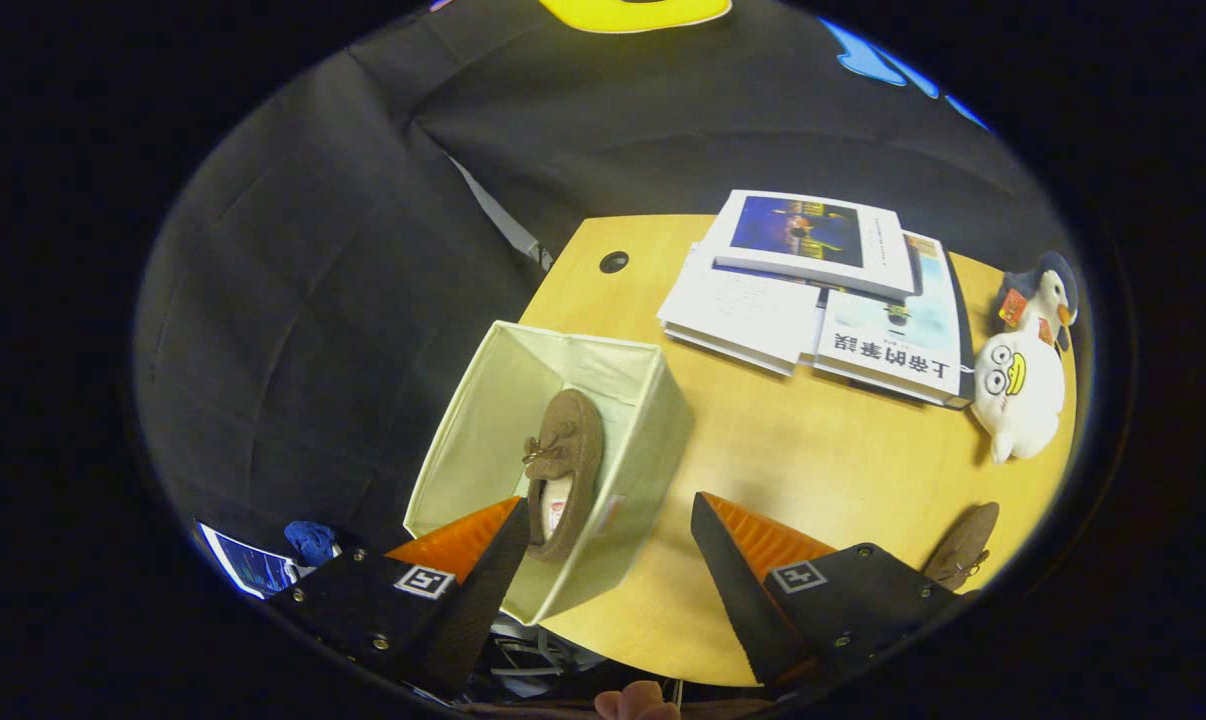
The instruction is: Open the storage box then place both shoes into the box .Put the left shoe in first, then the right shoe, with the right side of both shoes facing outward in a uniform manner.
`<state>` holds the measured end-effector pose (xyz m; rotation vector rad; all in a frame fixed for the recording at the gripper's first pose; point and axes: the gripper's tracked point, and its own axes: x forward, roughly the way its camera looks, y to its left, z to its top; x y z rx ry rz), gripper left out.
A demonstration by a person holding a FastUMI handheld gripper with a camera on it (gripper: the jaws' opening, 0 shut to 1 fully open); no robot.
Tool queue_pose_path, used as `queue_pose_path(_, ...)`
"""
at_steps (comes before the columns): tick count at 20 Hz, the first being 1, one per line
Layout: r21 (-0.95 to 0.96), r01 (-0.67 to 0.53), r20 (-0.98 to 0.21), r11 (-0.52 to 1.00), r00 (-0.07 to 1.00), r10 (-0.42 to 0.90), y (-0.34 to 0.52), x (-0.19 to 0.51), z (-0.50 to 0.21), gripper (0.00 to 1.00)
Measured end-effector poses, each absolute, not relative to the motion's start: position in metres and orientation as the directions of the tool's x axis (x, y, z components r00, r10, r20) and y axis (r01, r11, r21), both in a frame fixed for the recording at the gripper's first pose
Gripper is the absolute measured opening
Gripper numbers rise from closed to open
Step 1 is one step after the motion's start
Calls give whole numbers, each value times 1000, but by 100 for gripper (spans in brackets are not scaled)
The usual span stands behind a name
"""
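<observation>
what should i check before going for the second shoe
1. Storage box open: ok.
2. First shoe inside the box: ok, though which side faces outward: cannot tell.
3. Gripper fingers open and holding nothing: ok.
4. Second shoe on the table, beyond the right finger, partly hidden behind it: ok to reach, orientation cannot tell.
5. Path to that shoe free of the books and plush toys: ok.

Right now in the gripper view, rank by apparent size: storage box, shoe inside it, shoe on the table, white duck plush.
1. Storage box
2. Shoe inside the box, though it sits nearer the camera
3. White duck plush
4. Shoe on the table, partly hidden behind a finger of the open hand-held gripper
</observation>
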<state>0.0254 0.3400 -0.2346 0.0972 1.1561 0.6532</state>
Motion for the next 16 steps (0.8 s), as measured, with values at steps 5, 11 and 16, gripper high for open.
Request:
queue_pose_path(5, 378, -379, -806, 845, 315, 502, 270, 33, -220, 99)
queue_pose_path(11, 326, -314, -806, 892, 400, 436, 178, 34, -221, 99)
queue_pose_path(16, 297, -251, -810, 922, 445, 382, 112, 30, -233, 99)
